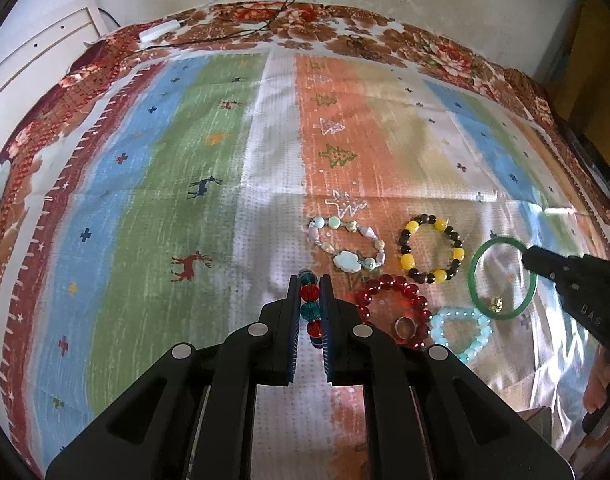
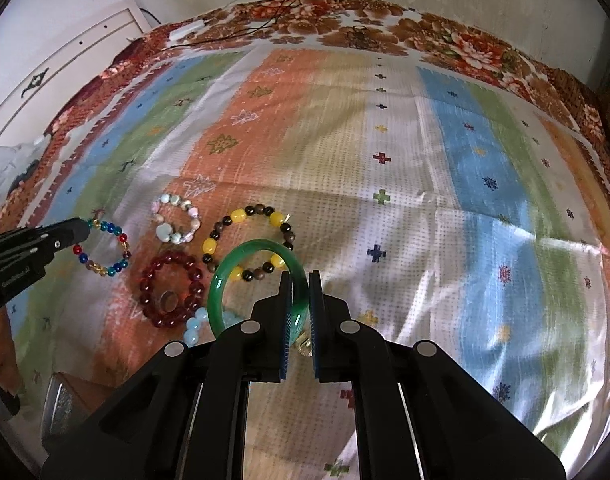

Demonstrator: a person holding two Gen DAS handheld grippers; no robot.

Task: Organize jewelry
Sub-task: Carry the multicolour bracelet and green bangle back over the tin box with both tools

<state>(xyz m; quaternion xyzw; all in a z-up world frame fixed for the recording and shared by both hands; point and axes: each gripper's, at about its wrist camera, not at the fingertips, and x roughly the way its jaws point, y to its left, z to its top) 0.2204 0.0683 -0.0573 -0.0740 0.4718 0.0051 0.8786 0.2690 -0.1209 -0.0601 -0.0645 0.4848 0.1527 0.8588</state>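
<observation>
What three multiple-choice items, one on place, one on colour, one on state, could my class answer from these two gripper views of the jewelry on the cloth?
1. Where does the silver ring lie?
A. Inside the dark red bracelet
B. Inside the yellow and brown bracelet
C. At the cloth's far edge

2. What colour is the bangle in the right gripper?
A. Red
B. Green
C. White

3. What state is the left gripper in?
A. Open and empty
B. Shut on the multicoloured bracelet
C. Shut on the ring

Answers: 1 A, the red beads circle the ring. 2 B, the band between its fingers is green. 3 B, red and teal beads sit between its fingers.
</observation>
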